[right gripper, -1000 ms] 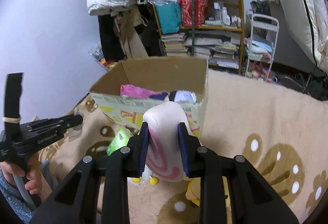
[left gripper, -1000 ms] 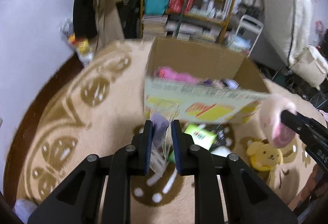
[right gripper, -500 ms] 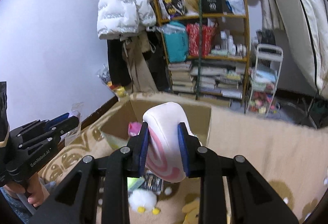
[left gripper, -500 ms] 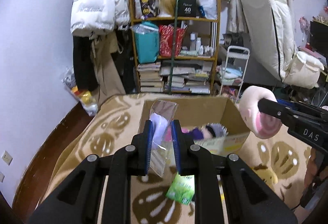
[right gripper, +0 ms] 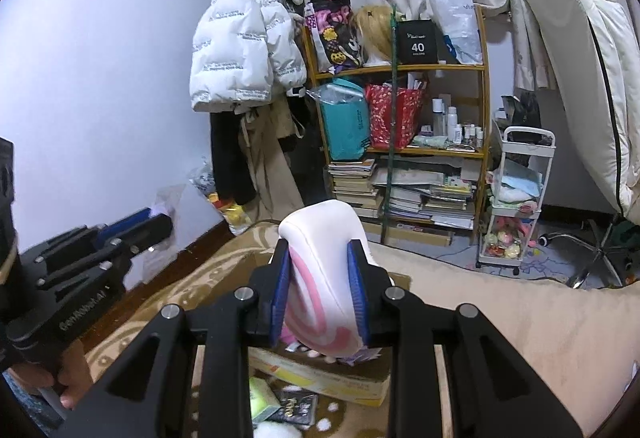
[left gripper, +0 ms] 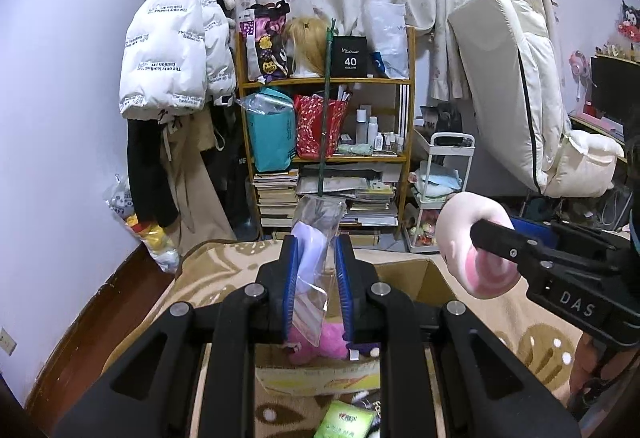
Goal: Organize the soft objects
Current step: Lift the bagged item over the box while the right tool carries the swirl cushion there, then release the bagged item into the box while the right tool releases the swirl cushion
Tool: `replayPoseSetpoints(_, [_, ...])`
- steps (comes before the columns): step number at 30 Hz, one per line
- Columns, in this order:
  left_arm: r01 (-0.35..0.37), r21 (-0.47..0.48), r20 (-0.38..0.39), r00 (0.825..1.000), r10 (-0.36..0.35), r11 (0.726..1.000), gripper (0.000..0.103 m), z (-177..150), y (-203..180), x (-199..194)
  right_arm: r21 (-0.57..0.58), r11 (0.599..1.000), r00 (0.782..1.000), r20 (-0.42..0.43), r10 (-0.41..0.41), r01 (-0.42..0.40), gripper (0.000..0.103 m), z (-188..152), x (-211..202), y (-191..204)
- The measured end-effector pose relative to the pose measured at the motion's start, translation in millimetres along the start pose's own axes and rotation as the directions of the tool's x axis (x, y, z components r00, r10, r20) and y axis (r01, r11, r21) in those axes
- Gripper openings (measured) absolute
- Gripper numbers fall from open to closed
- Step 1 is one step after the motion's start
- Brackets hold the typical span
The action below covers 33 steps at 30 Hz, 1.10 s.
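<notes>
Left-wrist view, from left to right: a white puffer jacket (left gripper: 172, 49) hangs on the wall beside a wooden shelf unit (left gripper: 326, 133) stacked with bags, bottles and books. In the centre foreground the left gripper (left gripper: 316, 274) is clamped on a clear plastic bag (left gripper: 314, 238) containing a pale lilac item; the bag stands up between the blue pads, above an open cardboard box (left gripper: 424, 274) resting on a beige patterned rug (left gripper: 208, 266). A pink plush toy (left gripper: 320, 342) lies inside the box. A green packet (left gripper: 346, 420) lies on the rug just in front of the box. At right, the right gripper (left gripper: 480, 234) is closed on a pink-and-white swirl cushion (left gripper: 476, 250), held above the box's right side. Right-wrist view: the left gripper (right gripper: 160, 230) appears at left, a hand (right gripper: 74, 382) beneath it; centrally, the right gripper (right gripper: 320, 278) squeezes the swirl cushion (right gripper: 324, 278) over the box (right gripper: 320, 378).
</notes>
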<state>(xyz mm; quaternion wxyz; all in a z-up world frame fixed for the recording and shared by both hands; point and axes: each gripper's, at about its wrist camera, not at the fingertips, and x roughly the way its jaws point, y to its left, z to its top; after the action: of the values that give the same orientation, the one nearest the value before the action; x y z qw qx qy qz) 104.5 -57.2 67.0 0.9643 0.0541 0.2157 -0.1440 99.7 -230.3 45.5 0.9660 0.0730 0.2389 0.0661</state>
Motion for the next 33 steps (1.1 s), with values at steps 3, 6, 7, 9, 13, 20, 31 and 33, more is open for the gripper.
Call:
replayPoseSetpoints(3, [-0.003, 0.003, -0.011, 1.000, 0.003, 1.000, 0.018, -6, 2, 10, 0.004, 1.000, 1.000, -0.015, -0.004, 0.004, 0.029, -3, 9, -7])
replayPoseSetpoints(6, [-0.001, 0.011, -0.025, 1.000, 0.001, 1.000, 0.018, -17, 3, 20, 0.020, 1.000, 0.999, -0.037, 0.001, 0.000, 0.030, -11, 19, -14])
replayPoseSetpoints(7, [-0.007, 0.012, -0.034, 0.999, 0.008, 1.000, 0.018, -21, 5, 25, 0.019, 1.000, 0.999, -0.042, 0.000, 0.001, 0.030, -12, 21, -15])
replayPoseSetpoints(9, [-0.013, 0.005, -0.056, 0.998, 0.014, 1.000, 0.018, -27, 7, 35, 0.011, 1.000, 0.998, -0.064, -0.011, 0.011, 0.030, -17, 32, -16])
replayPoseSetpoints(13, [-0.009, -0.003, -0.091, 0.996, 0.009, 1.000, 0.018, -38, 10, 50, 0.008, 0.999, 0.993, -0.111, -0.042, 0.043, 0.030, -31, 50, -21])
replayPoseSetpoints(20, [-0.019, -0.015, -0.163, 0.987, 0.016, 1.000, 0.018, -51, 15, 81, 0.011, 0.999, 0.986, -0.161, -0.045, 0.048, 0.031, -46, 69, -30])
replayPoseSetpoints(31, [-0.035, -0.012, -0.254, 0.967, 0.031, 0.999, 0.019, -70, 14, 108, 0.009, 0.999, 0.984, -0.177, -0.034, 0.036, 0.037, -59, 83, -32])
replayPoseSetpoints(33, [-0.039, -0.021, -0.270, 0.962, 0.032, 0.999, 0.020, -73, 16, 111, 0.003, 1.000, 0.986, -0.167, -0.023, 0.023, 0.038, -60, 82, -30])
